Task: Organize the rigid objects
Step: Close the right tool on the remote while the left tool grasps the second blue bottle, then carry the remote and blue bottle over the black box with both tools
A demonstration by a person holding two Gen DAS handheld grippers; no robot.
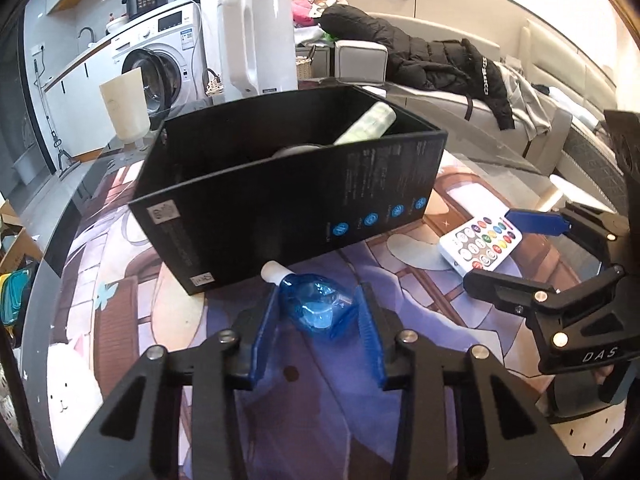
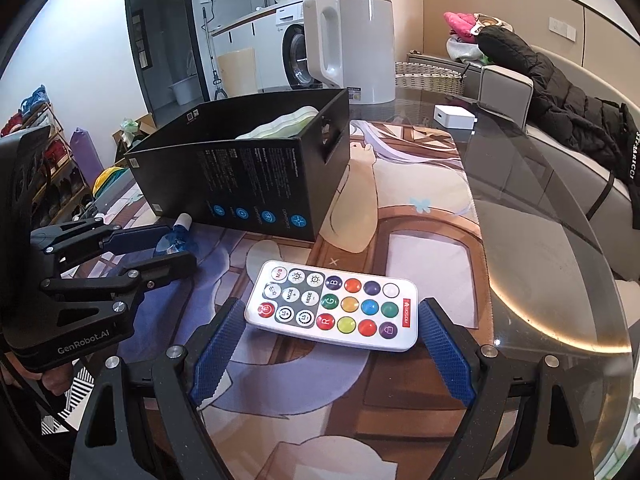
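Only the left wrist view shows the left hand-held gripper [image 1: 318,312] clenched on the blue bottle [image 1: 314,306] near the black box [image 1: 288,184], while the right wrist view shows the right hand-held gripper [image 2: 332,344] released around the remote [image 2: 334,306] on the surface [image 2: 540,240].

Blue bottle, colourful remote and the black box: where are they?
blue bottle [image 1: 316,308]: left wrist view, on its clear blue body.
remote [image 2: 334,306]: right wrist view, among its coloured buttons.
black box [image 1: 280,208]: left wrist view, on its near outer wall.
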